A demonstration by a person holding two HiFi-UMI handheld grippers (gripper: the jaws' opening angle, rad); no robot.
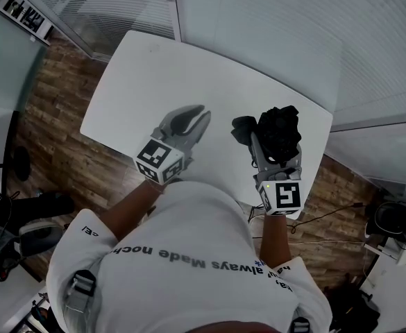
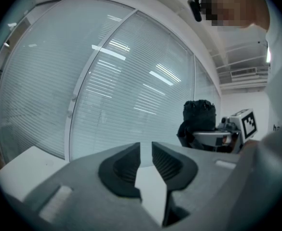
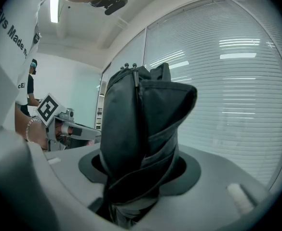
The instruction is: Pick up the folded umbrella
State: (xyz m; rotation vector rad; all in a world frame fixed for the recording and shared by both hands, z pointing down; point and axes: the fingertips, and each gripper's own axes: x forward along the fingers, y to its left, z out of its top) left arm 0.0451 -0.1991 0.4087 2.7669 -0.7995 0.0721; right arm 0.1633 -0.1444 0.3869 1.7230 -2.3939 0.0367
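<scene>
The folded umbrella (image 1: 279, 127) is a black bundle with a strap, and my right gripper (image 1: 268, 143) is shut on it, holding it above the right part of the white table (image 1: 189, 68). In the right gripper view the umbrella (image 3: 136, 124) stands upright between the jaws of the right gripper (image 3: 141, 165) and fills the centre. My left gripper (image 1: 204, 111) hovers over the table's near middle, to the left of the umbrella. Its jaws stand almost together with only a thin slit and nothing in it (image 2: 146, 150). From the left gripper view, the umbrella (image 2: 199, 113) and the right gripper (image 2: 227, 136) show at the right.
Glass partitions with white blinds (image 1: 272, 26) run behind the table's far and right edges. Wooden floor (image 1: 57, 116) lies to the left, with a chair and dark gear (image 1: 15, 220). Cables and equipment (image 1: 390, 227) sit at the right. Another person (image 3: 31, 85) stands far off.
</scene>
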